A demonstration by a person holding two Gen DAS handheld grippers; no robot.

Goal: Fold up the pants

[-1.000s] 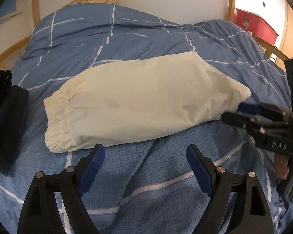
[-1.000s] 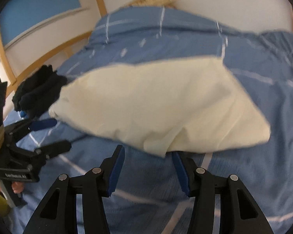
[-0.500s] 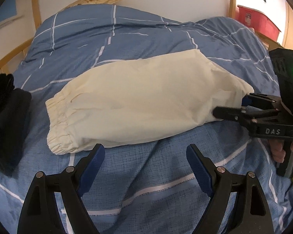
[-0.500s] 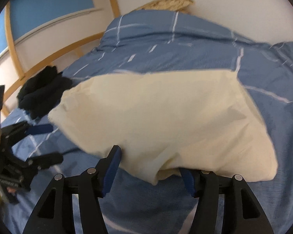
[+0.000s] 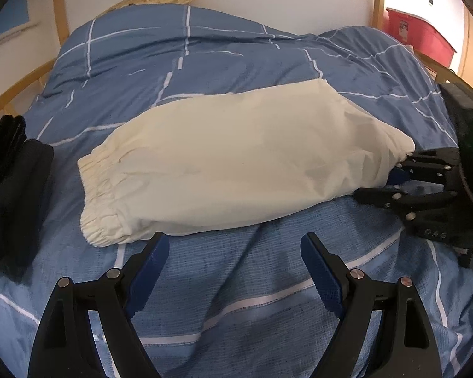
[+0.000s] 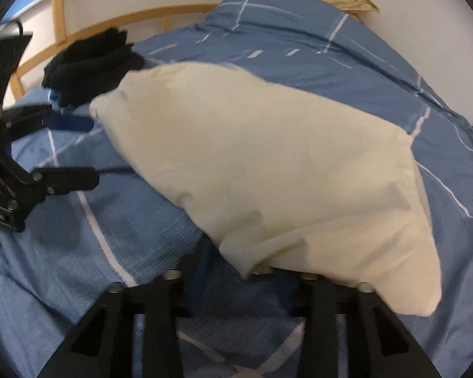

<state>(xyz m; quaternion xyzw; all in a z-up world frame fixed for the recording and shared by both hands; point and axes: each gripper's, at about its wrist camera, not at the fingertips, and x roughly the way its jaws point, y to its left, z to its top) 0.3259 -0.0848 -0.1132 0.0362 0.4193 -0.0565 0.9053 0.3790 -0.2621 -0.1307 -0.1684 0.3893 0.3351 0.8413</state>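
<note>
While the right gripper (image 6: 236, 280) has just been closing on the folded end of the pants (image 5: 236, 163), the left gripper (image 5: 233, 271) hovers with jaws apart.
The soft, cream cotton pants lie mid-bed, their long axis running sideways from the right gripper's pinch to the elastic waistband (image 5: 101, 208) beyond the left gripper, on the blue checked duvet (image 5: 205, 56).

Left gripper (image 5: 235, 263) jaws wide apart; right gripper (image 5: 391, 178) jaws just closing.
</note>
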